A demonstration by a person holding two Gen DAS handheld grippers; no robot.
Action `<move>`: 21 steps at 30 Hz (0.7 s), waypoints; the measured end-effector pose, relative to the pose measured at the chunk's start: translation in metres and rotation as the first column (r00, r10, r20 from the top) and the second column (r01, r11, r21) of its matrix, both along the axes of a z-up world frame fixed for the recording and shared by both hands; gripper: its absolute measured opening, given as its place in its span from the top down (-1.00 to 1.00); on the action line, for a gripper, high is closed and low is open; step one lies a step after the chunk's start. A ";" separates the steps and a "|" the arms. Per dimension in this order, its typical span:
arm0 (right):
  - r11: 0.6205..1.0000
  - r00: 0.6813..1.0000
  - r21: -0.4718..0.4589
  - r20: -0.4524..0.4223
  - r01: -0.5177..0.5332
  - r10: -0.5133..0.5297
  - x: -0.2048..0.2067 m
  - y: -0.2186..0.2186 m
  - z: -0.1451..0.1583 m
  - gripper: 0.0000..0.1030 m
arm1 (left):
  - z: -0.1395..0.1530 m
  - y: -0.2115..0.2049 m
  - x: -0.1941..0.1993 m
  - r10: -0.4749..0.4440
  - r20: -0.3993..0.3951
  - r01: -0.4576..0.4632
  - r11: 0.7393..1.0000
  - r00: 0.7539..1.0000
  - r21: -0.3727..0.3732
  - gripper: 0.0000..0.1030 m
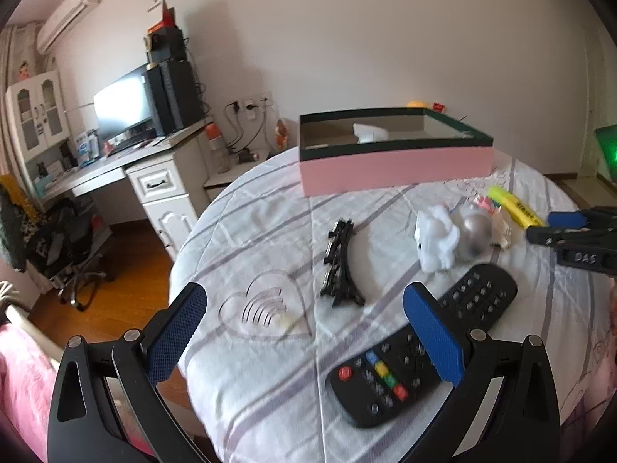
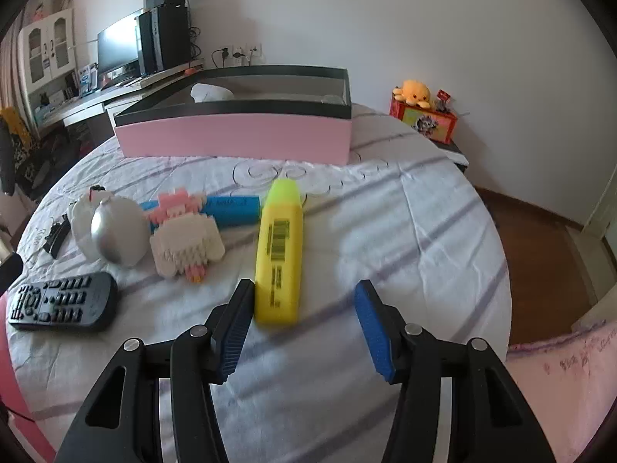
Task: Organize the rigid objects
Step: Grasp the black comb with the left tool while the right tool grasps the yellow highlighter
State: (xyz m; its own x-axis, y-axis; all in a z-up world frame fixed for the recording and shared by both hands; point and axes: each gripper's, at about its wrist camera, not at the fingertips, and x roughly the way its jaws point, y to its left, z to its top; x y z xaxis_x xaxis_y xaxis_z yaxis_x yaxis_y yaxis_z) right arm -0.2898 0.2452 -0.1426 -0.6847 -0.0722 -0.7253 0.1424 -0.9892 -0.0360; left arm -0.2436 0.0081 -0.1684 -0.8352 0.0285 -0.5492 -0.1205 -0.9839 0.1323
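Much is cut off or soft: in the left wrist view the yellow highlighter (image 1: 515, 206) is half hidden at three o'clock behind the right gripper (image 1: 540, 227), whose fingers enter from the frame edge so that their spacing cannot be read there, and the white object (image 1: 368, 133) inside the pink box (image 1: 393, 168) is too blurred to name. In the right wrist view a blue tube (image 2: 231, 210) lies mostly behind a white and pink brick figure (image 2: 185, 239), and only an end of the black toy track piece (image 2: 56, 237) shows at nine o'clock. The left gripper (image 1: 304, 324) tilts down over the bedsheet (image 1: 250, 386), its jaws wide and empty, the right finger overlapping the black remote control (image 1: 420, 347), whose long axis runs from six toward two o'clock. The right gripper (image 2: 304, 308) points steeply down, jaws partly open; the highlighter's near end sits between the fingertips, close to the left pad, no squeeze visible. The highlighter lies on the sheet at centre, long axis running six to twelve, cap toward the box at twelve o'clock. A silver rounded object (image 2: 113, 231) sits at ten.
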 end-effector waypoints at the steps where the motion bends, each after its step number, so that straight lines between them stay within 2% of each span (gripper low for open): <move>1: 1.000 1.000 0.012 0.001 -0.017 0.017 -0.005 -0.004 0.000 -0.07 | 0.002 -0.001 -0.007 -0.004 0.011 0.004 1.000 1.000 0.002 -1.00; 5: 0.997 0.998 0.046 0.020 -0.056 0.055 -0.024 -0.013 0.000 -0.03 | 0.006 -0.007 -0.027 -0.001 0.010 0.001 1.000 1.000 0.013 -1.00; 7: 0.996 0.997 0.052 0.030 -0.071 0.069 -0.032 -0.016 -0.001 0.17 | 0.004 -0.011 -0.043 -0.011 0.049 0.009 0.999 0.999 0.043 -1.00; 9: 0.996 0.996 0.044 0.033 -0.083 0.081 -0.037 -0.017 -0.004 0.23 | 0.001 -0.011 -0.055 -0.012 0.064 0.009 0.999 0.998 0.043 -1.00; 11: 0.996 0.996 0.035 0.034 -0.084 0.082 -0.038 -0.015 -0.005 0.23 | -0.004 -0.009 -0.065 -0.044 0.093 0.040 0.998 0.995 0.051 -1.00; 15: 0.996 0.996 0.021 0.037 -0.084 0.084 -0.038 -0.013 -0.006 0.23 | -0.018 0.003 -0.084 -0.085 0.163 0.085 0.996 0.983 0.010 -0.97; 17: 0.996 0.996 0.022 0.038 -0.085 0.084 -0.038 -0.013 -0.006 0.23 | -0.022 0.007 -0.089 -0.123 0.194 0.122 0.992 0.973 0.020 -0.79; 19: 0.996 0.996 0.030 0.034 -0.084 0.083 -0.037 -0.014 -0.006 0.23 | -0.026 0.010 -0.093 -0.153 0.218 0.152 0.988 0.964 0.019 -0.32; 21: 0.995 0.996 0.055 0.028 -0.085 0.084 -0.037 -0.016 -0.006 0.23 | -0.027 0.013 -0.093 -0.189 0.223 0.186 0.982 0.956 0.034 -0.09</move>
State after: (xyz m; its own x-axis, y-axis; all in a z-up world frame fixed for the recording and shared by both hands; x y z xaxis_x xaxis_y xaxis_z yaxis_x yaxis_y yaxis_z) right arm -0.3266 0.2290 -0.1485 -0.6590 -0.0877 -0.7470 0.2268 -0.9701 -0.0862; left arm -0.3367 0.0207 -0.1956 -0.6694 0.1810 -0.7205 -0.3281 -0.9422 0.0682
